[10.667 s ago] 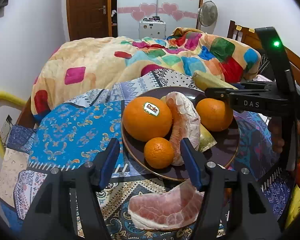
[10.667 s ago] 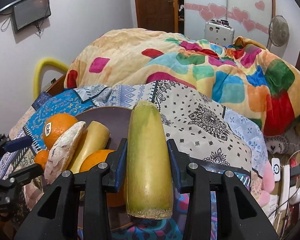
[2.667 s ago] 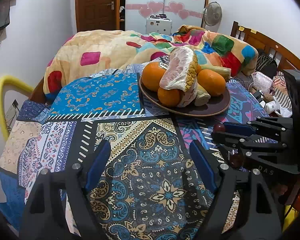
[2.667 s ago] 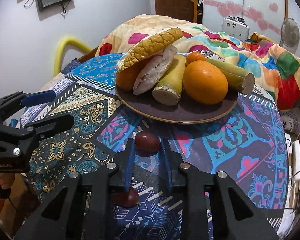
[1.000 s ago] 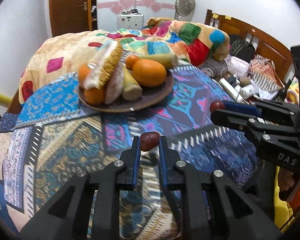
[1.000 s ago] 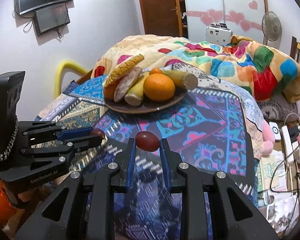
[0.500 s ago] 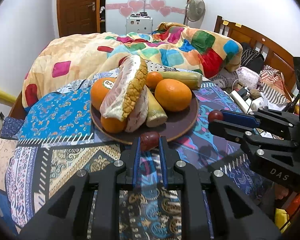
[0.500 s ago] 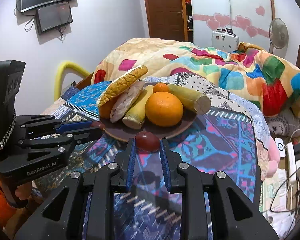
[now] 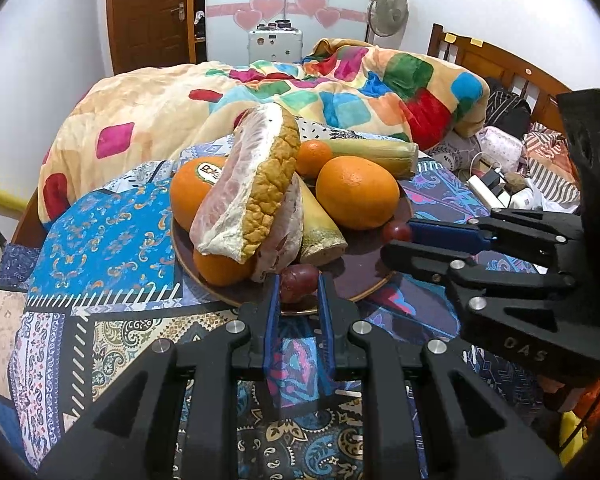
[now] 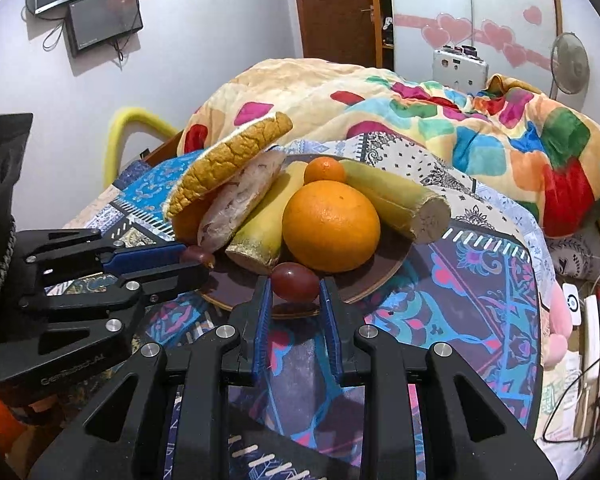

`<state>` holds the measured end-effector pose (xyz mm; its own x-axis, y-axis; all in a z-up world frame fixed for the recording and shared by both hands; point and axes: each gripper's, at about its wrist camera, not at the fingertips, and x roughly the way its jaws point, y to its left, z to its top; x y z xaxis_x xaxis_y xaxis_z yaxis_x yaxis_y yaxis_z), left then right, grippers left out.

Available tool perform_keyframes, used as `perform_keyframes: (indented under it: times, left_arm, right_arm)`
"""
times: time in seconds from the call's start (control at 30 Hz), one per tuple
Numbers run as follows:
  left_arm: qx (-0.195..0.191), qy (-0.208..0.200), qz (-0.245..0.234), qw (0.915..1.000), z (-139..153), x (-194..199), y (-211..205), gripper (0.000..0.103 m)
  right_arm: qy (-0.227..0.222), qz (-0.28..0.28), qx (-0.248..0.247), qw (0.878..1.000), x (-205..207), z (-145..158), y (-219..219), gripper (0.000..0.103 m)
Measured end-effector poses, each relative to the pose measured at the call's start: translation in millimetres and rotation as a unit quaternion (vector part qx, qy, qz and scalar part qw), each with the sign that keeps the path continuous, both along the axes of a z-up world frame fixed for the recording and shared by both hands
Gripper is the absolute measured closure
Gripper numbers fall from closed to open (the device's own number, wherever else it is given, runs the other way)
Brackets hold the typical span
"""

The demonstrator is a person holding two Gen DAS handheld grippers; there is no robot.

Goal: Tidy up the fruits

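Observation:
A dark brown plate (image 9: 360, 276) (image 10: 388, 272) on the patterned cloth holds oranges (image 9: 356, 198) (image 10: 330, 226), pomelo wedges (image 9: 252, 184) (image 10: 228, 164) and sugarcane pieces (image 9: 374, 152) (image 10: 396, 196). My left gripper (image 9: 298, 284) is shut on a dark red grape (image 9: 299, 278) over the plate's near rim; it also shows in the right wrist view (image 10: 188, 258). My right gripper (image 10: 295, 286) is shut on another red grape (image 10: 295, 276) over the plate's front edge; it also shows in the left wrist view (image 9: 396, 236) with its grape (image 9: 397, 231).
A colourful quilt (image 9: 260, 92) is heaped behind the plate. A wooden headboard (image 9: 496, 60) and clutter with a power strip (image 9: 496, 196) lie at the right. A yellow curved bar (image 10: 132, 124) stands at the left wall.
Both grippers, each still holding a grape, have moved closer to the plate; the grapes now hang over its near rim.

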<state>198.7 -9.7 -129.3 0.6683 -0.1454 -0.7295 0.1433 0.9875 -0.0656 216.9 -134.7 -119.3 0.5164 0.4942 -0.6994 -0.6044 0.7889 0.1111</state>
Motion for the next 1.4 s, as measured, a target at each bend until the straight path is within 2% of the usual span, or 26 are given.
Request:
perform_keyframes:
  times: [0.13, 0.2, 0.27, 0.3, 0.53, 0.73, 0.9, 1.1, 1.2, 1.23, 1.27, 1.4]
  left_arm:
    - [-0.004, 0.008, -0.002, 1.0, -2.5, 3.6, -0.8, 0.084]
    - [0.0, 0.009, -0.002, 1.0, -3.9, 3.9, -2.0, 0.08]
    - [0.001, 0.005, 0.0, 1.0, -3.6, 2.7, -2.1, 0.066]
    - [0.001, 0.001, 0.002, 1.0, -2.6, 1.5, -1.7, 0.066]
    - [-0.001, -0.016, 0.016, 0.9997, 11.5, -11.2, 4.5, 0.066]
    - [-0.007, -0.072, 0.041, 0.9965, 54.2, -49.2, 11.7, 0.066]
    - [-0.008, -0.147, 0.058, 0.9874, 102.4, -100.6, 10.6, 0.066]
    - [-0.014, -0.232, 0.064, 0.9706, 149.6, -170.1, 1.4, 0.065]
    - [-0.011, -0.263, 0.068, 0.9623, 162.2, -195.9, -3.3, 0.048]
    - [-0.011, -0.275, 0.071, 0.9587, 165.9, -204.4, -4.1, 0.043]
    - [-0.009, -0.285, 0.073, 0.9556, 169.4, -213.2, -6.0, 0.043]
    - [0.0, -0.304, 0.079, 0.9494, 176.2, -236.2, -10.3, 0.032]
  right_arm:
    - [-0.001, 0.0, -0.004, 1.0, 0.3, -0.5, 1.1, 0.08]
    - [-0.002, 0.0, -0.005, 1.0, 0.3, -0.5, 1.2, 0.078]
    - [-0.003, 0.0, -0.005, 1.0, 0.6, -0.2, 1.3, 0.07]
    - [-0.005, -0.002, -0.007, 1.0, 0.6, 0.1, 1.0, 0.065]
    - [-0.021, -0.015, 0.002, 1.0, -4.1, 11.7, -6.9, 0.065]
    - [-0.06, -0.033, 0.035, 0.997, -31.4, 50.4, -27.6, 0.065]
    - [-0.119, -0.049, 0.071, 0.989, -74.1, 95.9, -46.9, 0.065]
    - [-0.193, -0.065, 0.11, 0.973, -134.6, 141.0, -62.5, 0.065]
    - [-0.223, -0.069, 0.123, 0.965, -162.0, 155.1, -65.3, 0.063]
    - [-0.231, -0.07, 0.125, 0.962, -169.6, 158.1, -66.1, 0.059]
    - [-0.242, -0.071, 0.128, 0.959, -179.7, 161.8, -66.3, 0.057]
    - [-0.272, -0.082, 0.131, 0.95, -200.9, 166.1, -65.8, 0.036]
